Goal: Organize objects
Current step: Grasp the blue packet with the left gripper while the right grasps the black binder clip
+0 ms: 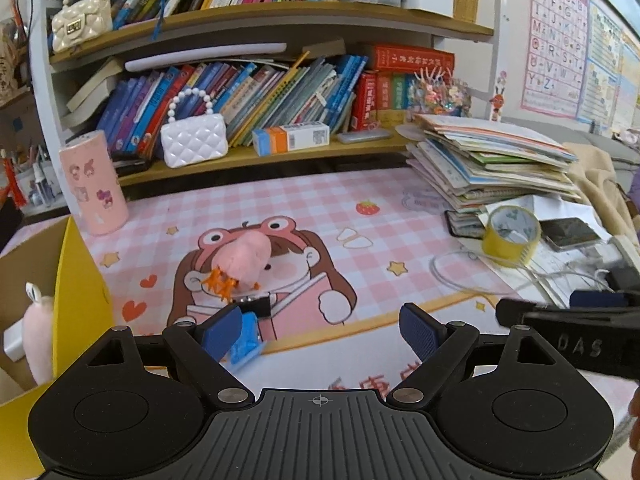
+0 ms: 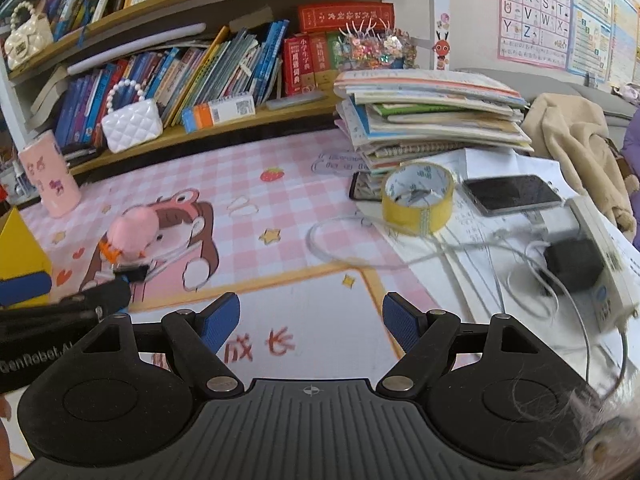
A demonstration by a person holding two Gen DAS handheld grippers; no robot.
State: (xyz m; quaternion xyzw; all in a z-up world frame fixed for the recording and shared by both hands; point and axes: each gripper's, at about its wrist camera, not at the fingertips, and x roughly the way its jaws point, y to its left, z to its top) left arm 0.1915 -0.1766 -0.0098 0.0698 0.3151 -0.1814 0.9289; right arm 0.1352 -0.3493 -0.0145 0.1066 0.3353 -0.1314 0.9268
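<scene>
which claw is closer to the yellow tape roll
Right. The right claw sits just short of the tape roll; the left claw is farther off, beside the pink plush.

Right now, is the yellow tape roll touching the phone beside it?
Apart. The right wrist view shows white paper between the yellow tape roll and the phone.

Before me a desk (image 1: pixel 304 200) under a pink checked mat meets a two-tier wooden bookshelf (image 1: pixel 280 20) along its far edge; an alphabet poster (image 1: pixel 554 44) hangs on the right wall.
</scene>
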